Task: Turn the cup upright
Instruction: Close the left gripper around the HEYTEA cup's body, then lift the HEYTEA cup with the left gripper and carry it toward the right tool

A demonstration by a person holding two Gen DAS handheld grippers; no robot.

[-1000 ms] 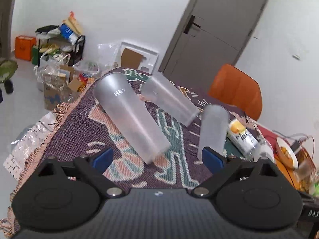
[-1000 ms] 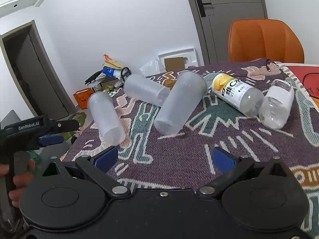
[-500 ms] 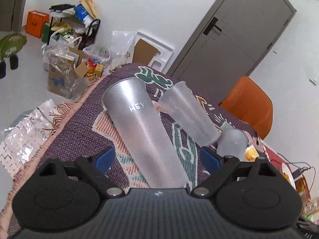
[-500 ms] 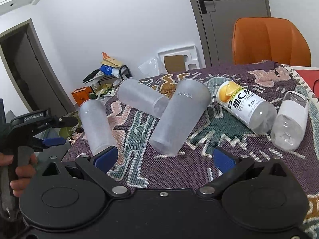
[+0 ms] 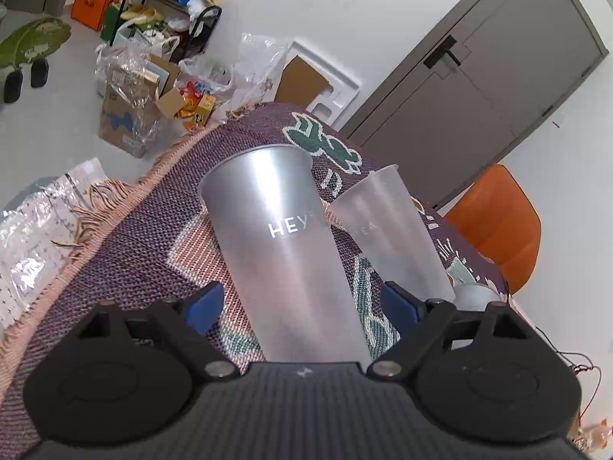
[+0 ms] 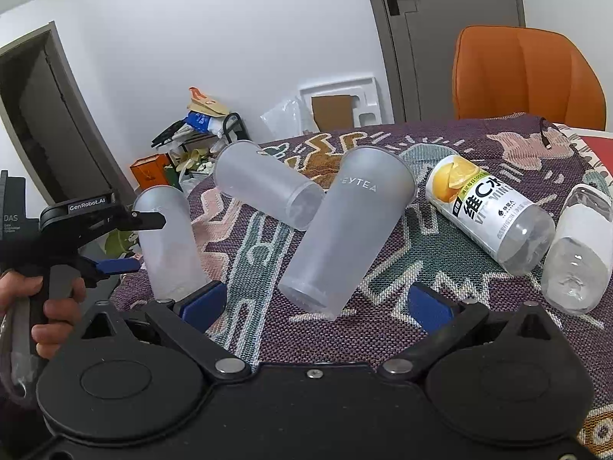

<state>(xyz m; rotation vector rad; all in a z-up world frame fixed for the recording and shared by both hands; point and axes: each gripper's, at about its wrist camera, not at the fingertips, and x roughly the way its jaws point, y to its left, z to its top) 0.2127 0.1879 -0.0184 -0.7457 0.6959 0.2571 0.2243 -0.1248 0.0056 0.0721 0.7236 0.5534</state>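
1. We see three frosted cups lying on their sides on the patterned cloth (image 6: 268, 345); none stands upright.
2. Our left gripper (image 5: 302, 303) has its blue pads spread wide on either side of the nearest cup (image 5: 283, 253), the one marked "HEY"; its base lies between the fingers, and neither pad visibly touches it.
3. That same cup (image 6: 168, 245) appears in the right view at the cloth's left edge, with the left gripper (image 6: 130, 243) beside it.
4. A second cup (image 5: 394, 234) lies just beside it, to its right.
5. Our right gripper (image 6: 318, 303) is open wide and holds nothing; the base of the "HEYTEA" cup (image 6: 345, 234) points toward it.
6. A vitamin bottle (image 6: 490, 214) and a clear bottle (image 6: 578, 249) lie on the right.
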